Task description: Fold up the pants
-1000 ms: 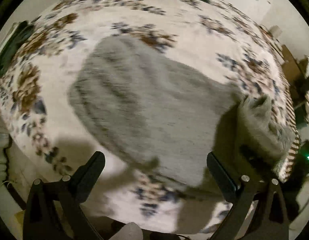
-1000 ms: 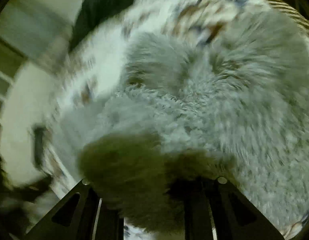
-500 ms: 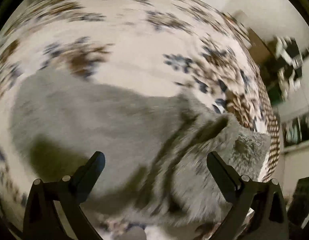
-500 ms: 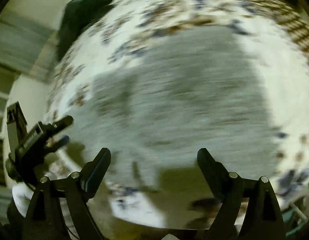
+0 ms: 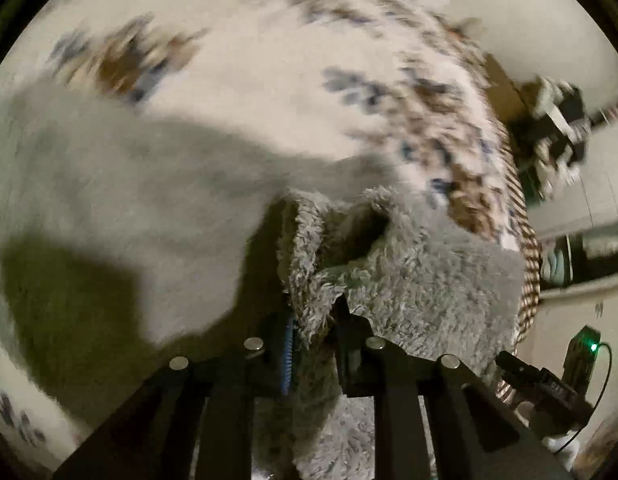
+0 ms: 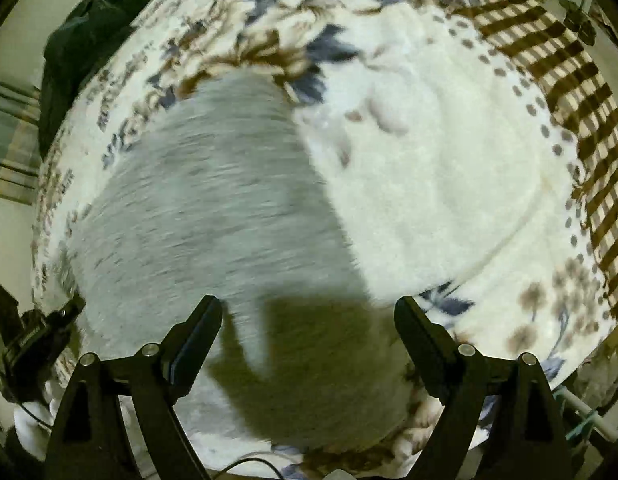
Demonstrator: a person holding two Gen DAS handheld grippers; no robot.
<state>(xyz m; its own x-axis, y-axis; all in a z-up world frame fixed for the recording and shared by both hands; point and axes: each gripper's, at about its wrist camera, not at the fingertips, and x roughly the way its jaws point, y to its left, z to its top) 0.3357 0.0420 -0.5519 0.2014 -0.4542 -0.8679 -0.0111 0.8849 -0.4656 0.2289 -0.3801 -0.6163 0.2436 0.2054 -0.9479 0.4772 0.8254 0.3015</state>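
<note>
Floral blanket [image 6: 449, 184] underlies the scene. Left gripper [image 5: 311, 320], jaws clenched on a raised fluffy edge of the grey pants [image 5: 409, 280]; right gripper [image 6: 309, 336], jaws released, above the pants spread beyond.

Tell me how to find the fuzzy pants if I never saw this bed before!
Look for the big white blanket with brown and blue flowers spread over the bed. Lying on top of it is one large soft shape, the pants; the left tongs pinch one fluffy edge. They are plain shaggy grey with no flowers, unlike everything around them.
</note>
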